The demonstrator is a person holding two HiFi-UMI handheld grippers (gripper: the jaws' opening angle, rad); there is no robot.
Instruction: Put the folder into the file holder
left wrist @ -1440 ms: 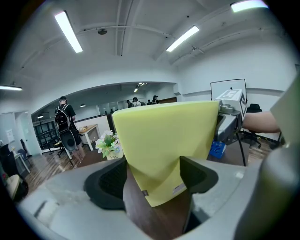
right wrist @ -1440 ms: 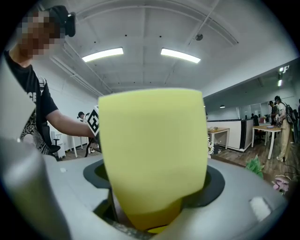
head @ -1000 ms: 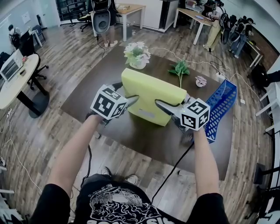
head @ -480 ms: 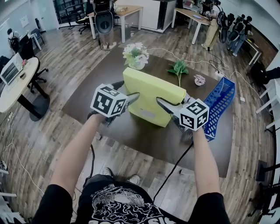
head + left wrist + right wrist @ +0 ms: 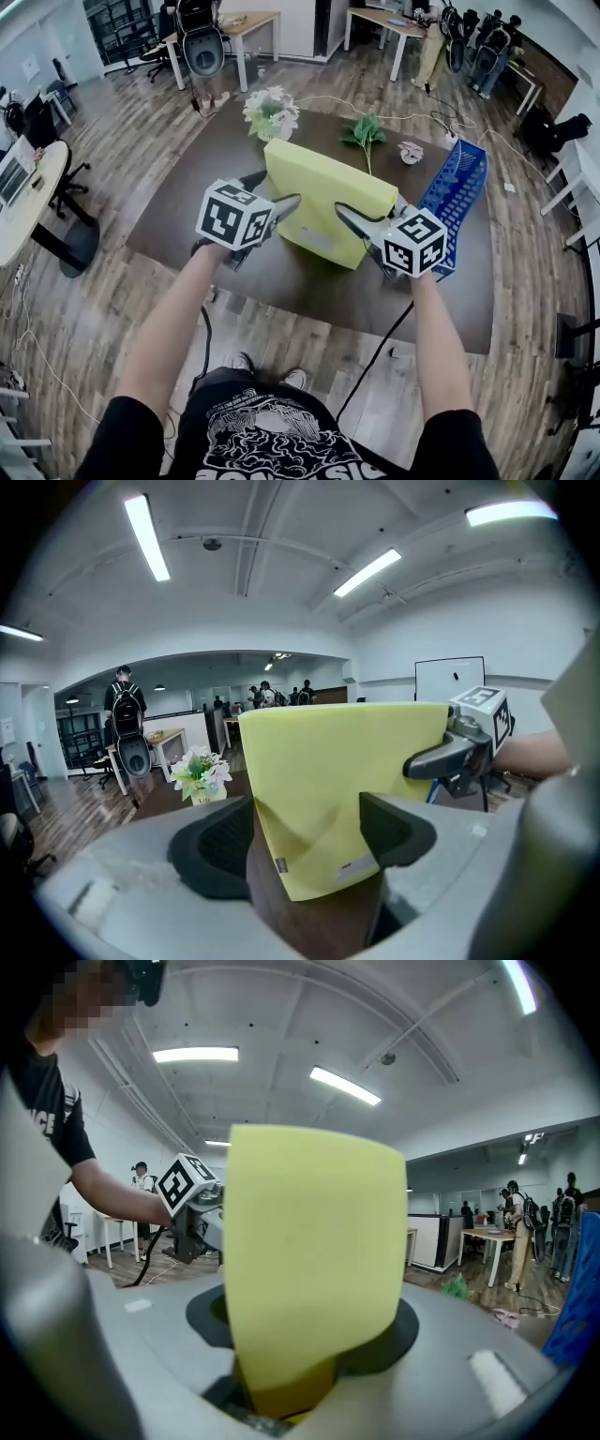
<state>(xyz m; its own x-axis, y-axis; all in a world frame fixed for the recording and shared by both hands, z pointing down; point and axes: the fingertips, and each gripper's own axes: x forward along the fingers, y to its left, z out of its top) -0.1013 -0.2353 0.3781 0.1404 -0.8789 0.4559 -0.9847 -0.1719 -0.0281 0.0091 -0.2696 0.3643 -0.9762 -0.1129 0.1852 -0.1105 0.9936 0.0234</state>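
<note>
A thick yellow-green folder (image 5: pixel 323 202) stands tilted on its lower edge above the brown table (image 5: pixel 187 216). My right gripper (image 5: pixel 370 214) is at the folder's right edge. Its jaws are closing, and in the right gripper view the folder (image 5: pixel 314 1241) fills the gap of the right gripper (image 5: pixel 305 1335) with the pads against it. My left gripper (image 5: pixel 272 192) is at the folder's left edge with its jaws wide. In the left gripper view the folder's lower corner (image 5: pixel 347 789) sits in the left gripper (image 5: pixel 305 832) with a gap on each side. The blue mesh file holder (image 5: pixel 459 202) lies just right of the right gripper.
At the table's far side stand a white flower pot (image 5: pixel 270 112), a green plant sprig (image 5: pixel 366 131) and a small pale object (image 5: pixel 410 150). A black cable (image 5: pixel 375 356) hangs from the right gripper to the wooden floor. Desks, chairs and people fill the room behind.
The folder and both grippers keep almost the same pose. The view has shifted, and the blue file holder now lies closer to the right gripper.
</note>
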